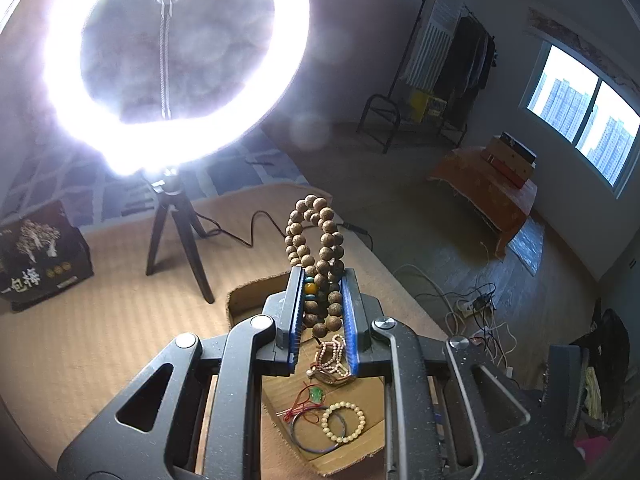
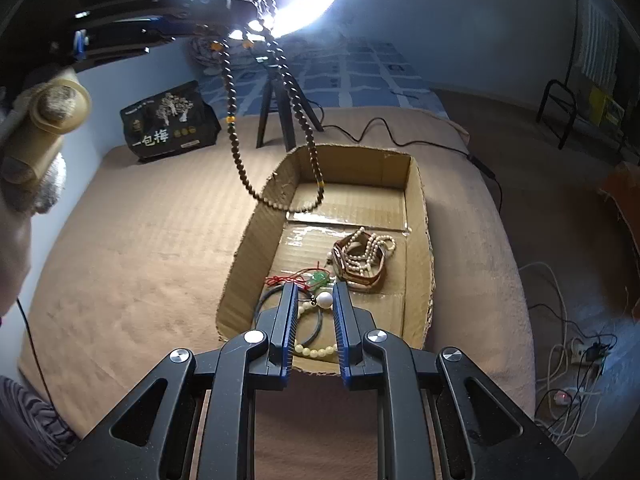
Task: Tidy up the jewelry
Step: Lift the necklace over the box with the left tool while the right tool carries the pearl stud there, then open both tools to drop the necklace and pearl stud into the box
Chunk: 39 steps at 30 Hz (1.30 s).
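My left gripper (image 1: 322, 276) is shut on a long brown wooden bead necklace (image 1: 316, 236) and holds it high above the cardboard box (image 1: 248, 296). In the right wrist view the necklace (image 2: 276, 120) hangs in a long loop, its lowest part over the box's far end (image 2: 352, 164). In the box lie a cream bead bracelet (image 2: 316, 350), a dark bangle (image 2: 318, 326), a green pendant on red cord (image 2: 318, 279), and a pearl strand on a brown leather watch (image 2: 362, 258). My right gripper (image 2: 314, 292) is open and empty, low over the box's near end.
The box sits on a tan blanket (image 2: 140, 240). A lit ring light on a black tripod (image 2: 280, 104) and a dark printed bag (image 2: 170, 122) stand behind it. A black cable (image 2: 440, 146) runs off right. Cords and a power strip (image 2: 580, 350) lie on the floor.
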Each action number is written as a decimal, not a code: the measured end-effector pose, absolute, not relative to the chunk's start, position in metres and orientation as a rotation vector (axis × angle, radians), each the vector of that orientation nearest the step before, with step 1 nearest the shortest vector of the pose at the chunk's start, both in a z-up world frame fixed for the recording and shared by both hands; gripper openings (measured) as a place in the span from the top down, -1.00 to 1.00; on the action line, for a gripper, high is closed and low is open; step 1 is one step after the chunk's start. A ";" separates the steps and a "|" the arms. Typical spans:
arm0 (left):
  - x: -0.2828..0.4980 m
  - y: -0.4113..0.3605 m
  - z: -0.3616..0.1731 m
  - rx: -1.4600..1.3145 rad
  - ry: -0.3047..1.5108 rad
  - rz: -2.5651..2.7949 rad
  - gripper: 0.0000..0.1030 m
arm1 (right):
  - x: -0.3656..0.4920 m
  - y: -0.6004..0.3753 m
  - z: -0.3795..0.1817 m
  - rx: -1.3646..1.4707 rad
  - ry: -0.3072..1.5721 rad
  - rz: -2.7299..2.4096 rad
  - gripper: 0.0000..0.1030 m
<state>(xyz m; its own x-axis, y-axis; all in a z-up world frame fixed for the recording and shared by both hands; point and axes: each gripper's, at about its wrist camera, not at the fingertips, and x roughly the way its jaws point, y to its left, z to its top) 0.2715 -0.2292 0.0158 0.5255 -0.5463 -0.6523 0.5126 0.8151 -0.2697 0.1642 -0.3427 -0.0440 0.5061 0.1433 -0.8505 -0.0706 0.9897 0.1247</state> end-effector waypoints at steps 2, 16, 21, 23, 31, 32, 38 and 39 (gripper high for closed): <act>0.278 -0.233 0.005 -0.040 0.812 -0.625 0.69 | 0.166 -0.344 -0.047 0.081 1.042 0.124 0.70; 0.291 -0.242 -0.041 -0.036 0.904 -0.618 0.69 | 0.175 -0.350 -0.068 0.115 1.106 0.088 0.69; 0.291 -0.245 -0.050 -0.026 0.930 -0.615 0.69 | 0.174 -0.348 -0.068 0.112 1.109 0.083 0.69; 0.291 -0.247 -0.052 -0.024 0.941 -0.612 0.69 | 0.175 -0.347 -0.070 0.106 1.113 0.082 0.69; 0.290 -0.253 -0.057 0.004 0.947 -0.598 0.68 | 0.176 -0.345 -0.069 0.092 1.104 0.069 0.69; 0.290 -0.254 -0.057 0.008 0.946 -0.593 0.68 | 0.176 -0.345 -0.069 0.091 1.104 0.067 0.69; 0.290 -0.255 -0.061 0.021 0.948 -0.575 0.43 | 0.176 -0.345 -0.068 0.081 1.103 0.059 0.46; 0.290 -0.254 -0.061 0.021 0.947 -0.573 0.27 | 0.176 -0.344 -0.068 0.077 1.099 0.055 0.35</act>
<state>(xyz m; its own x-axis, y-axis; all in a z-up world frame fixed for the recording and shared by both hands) 0.2896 -0.2538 -0.0612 0.4475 -0.4537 -0.7706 0.4715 0.8519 -0.2277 0.1758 -0.3445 -0.0676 0.4534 0.0828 -0.8875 -0.0061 0.9959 0.0898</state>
